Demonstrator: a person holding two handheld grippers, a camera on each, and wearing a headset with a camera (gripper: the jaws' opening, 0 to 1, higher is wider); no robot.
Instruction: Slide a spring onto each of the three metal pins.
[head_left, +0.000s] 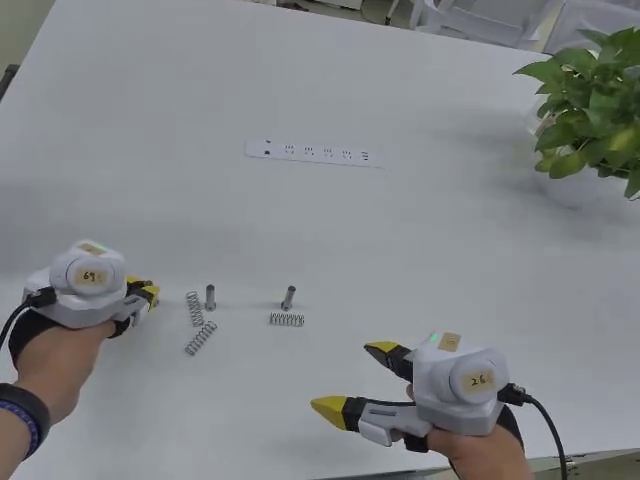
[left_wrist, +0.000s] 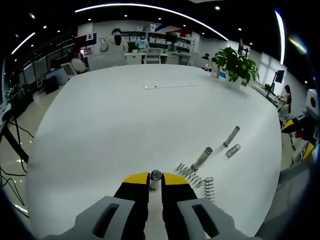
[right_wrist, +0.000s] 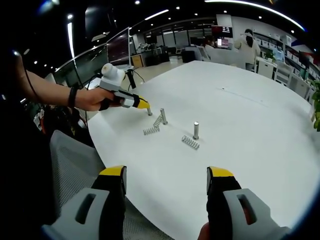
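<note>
My left gripper (left_wrist: 155, 181) is shut on a short metal pin (left_wrist: 155, 174) that stands upright on the white table; in the head view this gripper (head_left: 150, 292) is at the left. Two more pins (head_left: 210, 297) (head_left: 288, 297) stand upright to its right. Two springs (head_left: 194, 308) (head_left: 200, 338) lie beside the nearer pin and a third spring (head_left: 286, 319) lies just in front of the farther pin. My right gripper (head_left: 356, 378) hovers open and holds nothing near the table's front edge, well apart from the parts; its yellow tips frame the table (right_wrist: 166, 173).
A white power strip (head_left: 314, 152) lies flat further back on the table (head_left: 420, 250). A potted plant (head_left: 590, 100) stands at the far right. Chairs and an office room lie beyond the far edge.
</note>
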